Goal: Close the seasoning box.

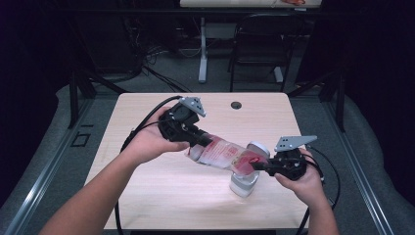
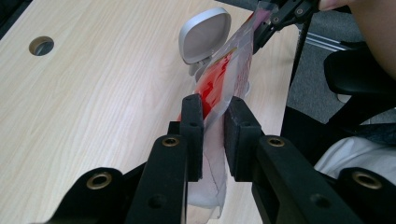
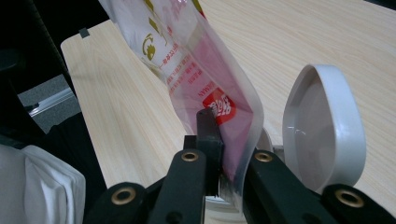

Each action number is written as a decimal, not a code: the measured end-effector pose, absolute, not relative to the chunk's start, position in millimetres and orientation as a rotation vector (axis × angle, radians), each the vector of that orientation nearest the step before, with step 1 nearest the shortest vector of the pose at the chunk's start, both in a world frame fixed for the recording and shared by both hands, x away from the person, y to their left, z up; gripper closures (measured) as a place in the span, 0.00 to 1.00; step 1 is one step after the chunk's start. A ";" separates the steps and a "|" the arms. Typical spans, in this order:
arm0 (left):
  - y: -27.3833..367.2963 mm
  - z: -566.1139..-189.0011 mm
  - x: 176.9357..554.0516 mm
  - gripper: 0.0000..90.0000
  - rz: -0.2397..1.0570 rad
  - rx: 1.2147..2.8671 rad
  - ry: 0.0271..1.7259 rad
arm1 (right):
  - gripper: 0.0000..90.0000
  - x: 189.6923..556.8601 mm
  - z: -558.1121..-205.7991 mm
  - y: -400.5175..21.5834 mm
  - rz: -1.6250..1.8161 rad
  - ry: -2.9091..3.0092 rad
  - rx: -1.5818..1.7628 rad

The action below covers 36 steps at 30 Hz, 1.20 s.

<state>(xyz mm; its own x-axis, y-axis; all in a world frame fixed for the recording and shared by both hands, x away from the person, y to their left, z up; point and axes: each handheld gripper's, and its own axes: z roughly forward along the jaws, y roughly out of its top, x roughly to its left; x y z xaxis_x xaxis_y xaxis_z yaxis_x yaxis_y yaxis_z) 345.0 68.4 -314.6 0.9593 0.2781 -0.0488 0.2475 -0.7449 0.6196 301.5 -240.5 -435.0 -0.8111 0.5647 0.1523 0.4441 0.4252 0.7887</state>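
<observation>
Pouch (image 1: 222,154) glossy, flat plastic, clamped between left claw (image 2: 212,121), right claw (image 3: 224,140); wood-grain table (image 1: 147,196).

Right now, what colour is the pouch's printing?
Red and pink with gold lettering on the clear plastic pouch, best in the right gripper view.

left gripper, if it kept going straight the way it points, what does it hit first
Probably the right gripper. The left gripper, shut on the plastic bag, aims along the bag toward it. The grey container sits just below that line, though depth is unclear.
</observation>
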 end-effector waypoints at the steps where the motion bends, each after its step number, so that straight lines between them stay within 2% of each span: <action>1: 68.4 -314.6 345.0 0.88 0.061 2.445 0.369 | 0.99 301.6 -435.1 -240.4 1.339 2.535 0.903; 36: 64.2 -312.9 345.0 0.88 0.060 2.444 0.365 | 0.98 303.0 -436.4 -241.4 1.327 2.526 0.912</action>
<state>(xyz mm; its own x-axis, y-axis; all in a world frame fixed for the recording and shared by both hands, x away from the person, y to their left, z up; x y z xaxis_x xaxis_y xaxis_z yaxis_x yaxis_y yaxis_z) 345.0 64.2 -312.9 0.9600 0.2756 -0.0493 0.2457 -0.7449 0.6202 303.0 -241.4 -436.4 -0.8051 0.5751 0.1456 0.4461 0.4251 0.7876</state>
